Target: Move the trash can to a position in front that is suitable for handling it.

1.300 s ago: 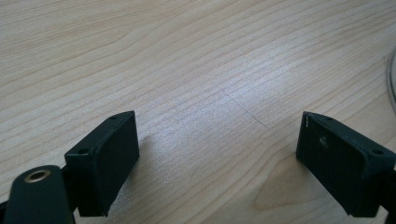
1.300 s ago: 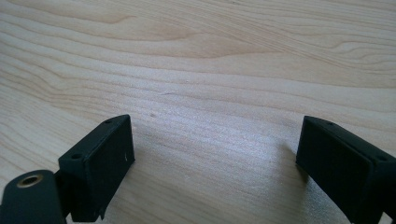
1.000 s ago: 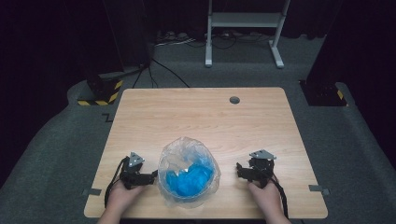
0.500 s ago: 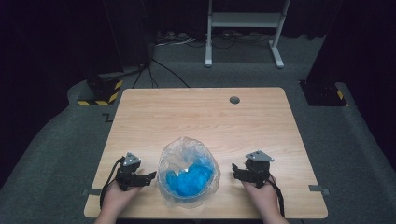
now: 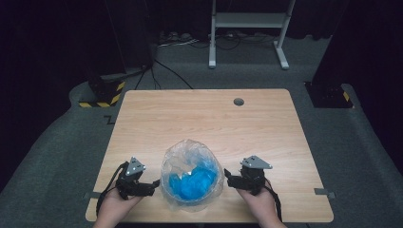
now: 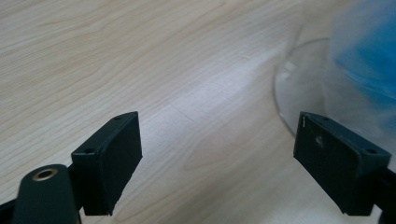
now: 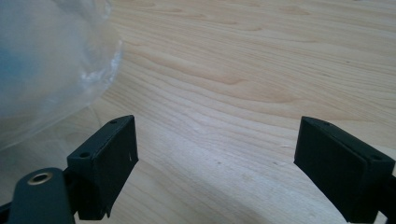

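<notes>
A clear plastic bag holding blue contents sat on the wooden surface near its front edge, between the 2 grippers. The blue contents could not be identified through the crinkled film.

The left gripper rested on the surface just beside the bag's left side, held by the left hand, which was cut off at the bottom edge of the high view. In the left gripper view, the left gripper had its 2 jaws spread wide with bare wood between them. The bag appeared blurred at the upper right, just beyond the right-hand jaw; contact between jaw and film could not be determined.

The right gripper rested just beside the bag's right side, held by the right hand, also cropped at the frame bottom. In the right gripper view, the right gripper had its jaws spread wide over bare wood. The bag showed out of focus at the upper left, near the left-hand jaw.

A round grommet hole lay near the far edge of the surface. Beyond the surface, a white stand stood on the grey floor, its top cut off; the surroundings were too dark to resolve.
</notes>
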### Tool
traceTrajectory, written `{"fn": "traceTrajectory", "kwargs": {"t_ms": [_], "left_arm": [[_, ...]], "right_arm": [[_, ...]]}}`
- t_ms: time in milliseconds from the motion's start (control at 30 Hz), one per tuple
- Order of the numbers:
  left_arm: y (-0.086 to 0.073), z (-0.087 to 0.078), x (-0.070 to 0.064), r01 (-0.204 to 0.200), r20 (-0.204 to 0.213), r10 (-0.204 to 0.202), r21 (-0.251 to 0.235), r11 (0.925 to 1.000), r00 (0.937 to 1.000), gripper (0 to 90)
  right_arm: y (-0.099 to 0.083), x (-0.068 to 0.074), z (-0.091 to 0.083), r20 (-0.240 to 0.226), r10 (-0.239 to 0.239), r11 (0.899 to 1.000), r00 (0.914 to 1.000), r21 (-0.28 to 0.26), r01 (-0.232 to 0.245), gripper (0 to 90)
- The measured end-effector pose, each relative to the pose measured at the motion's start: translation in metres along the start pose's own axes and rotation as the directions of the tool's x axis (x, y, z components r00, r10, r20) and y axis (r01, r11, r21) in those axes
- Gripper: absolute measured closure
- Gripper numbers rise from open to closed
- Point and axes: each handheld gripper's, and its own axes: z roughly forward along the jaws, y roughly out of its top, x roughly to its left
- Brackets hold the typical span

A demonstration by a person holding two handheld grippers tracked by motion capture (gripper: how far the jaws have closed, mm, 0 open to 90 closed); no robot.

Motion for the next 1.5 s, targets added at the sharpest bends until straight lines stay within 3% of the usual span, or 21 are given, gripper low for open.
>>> {"fn": "traceTrajectory", "kwargs": {"t_ms": [133, 267, 500, 800, 933, 1033, 1233, 1367, 1400, 1500], "left_arm": [[0.003, 0.001, -0.007, -0.013, 0.03, 0.012, 0.011, 0.9999, 0.9995, 17.1], [0.007, 0.002, -0.015, -0.045, 0.025, 0.045, 0.008, 0.999, 0.9987, 15.5], [0.016, 0.011, -0.026, -0.08, 0.043, 0.08, 0.009, 0.9968, 0.9959, 17.5], [0.036, 0.033, -0.04, -0.064, 0.042, 0.064, -0.021, 0.9978, 0.997, 19.8], [0.051, 0.05, -0.046, -0.028, 0.037, 0.029, -0.03, 0.9992, 0.9989, 19.7], [0.057, 0.055, -0.049, -0.038, 0.032, 0.039, -0.034, 0.9987, 0.9987, 17.9], [0.066, 0.058, -0.047, -0.057, 0.065, 0.058, -0.028, 0.998, 0.9961, 16.8], [0.065, 0.05, -0.037, -0.047, 0.081, 0.049, -0.025, 0.9986, 0.9955, 17.4], [0.064, 0.043, -0.033, -0.045, 0.115, 0.049, -0.031, 0.9985, 0.9921, 18.1], [0.064, 0.038, -0.034, -0.054, 0.147, 0.059, -0.035, 0.9979, 0.9874, 22.0]], "right_arm": [[0.0, 0.008, 0.001, -0.025, -0.016, 1.0, 0.9996, 0.006, 0.016, 13.5], [0.001, 0.015, 0.002, -0.043, -0.031, 0.999, 0.9986, 0.01, 0.031, 13.4], [-0.002, 0.019, 0.001, -0.041, -0.063, 0.998, 0.9971, 0.014, 0.064, 15.2], [-0.009, -0.002, -0.01, 0.034, -0.001, 1.0, 0.9994, 0.009, 0.001, 15.7], [-0.013, -0.017, -0.015, 0.096, 0.037, 0.999, 0.9947, 0.001, -0.037, 16.0], [-0.017, -0.024, -0.02, 0.12, 0.051, 0.999, 0.9915, 0.0, -0.051, 15.2], [-0.025, -0.03, -0.034, 0.131, 0.071, 0.997, 0.9888, -0.011, -0.07, 15.0], [-0.03, -0.029, -0.043, 0.104, 0.077, 0.997, 0.9916, -0.005, -0.077, 15.0], [-0.03, -0.028, -0.045, 0.093, 0.084, 0.996, 0.992, -0.007, -0.084, 15.0], [-0.029, -0.026, -0.047, 0.081, 0.072, 0.997, 0.9941, -0.014, -0.071, 15.0]]}}
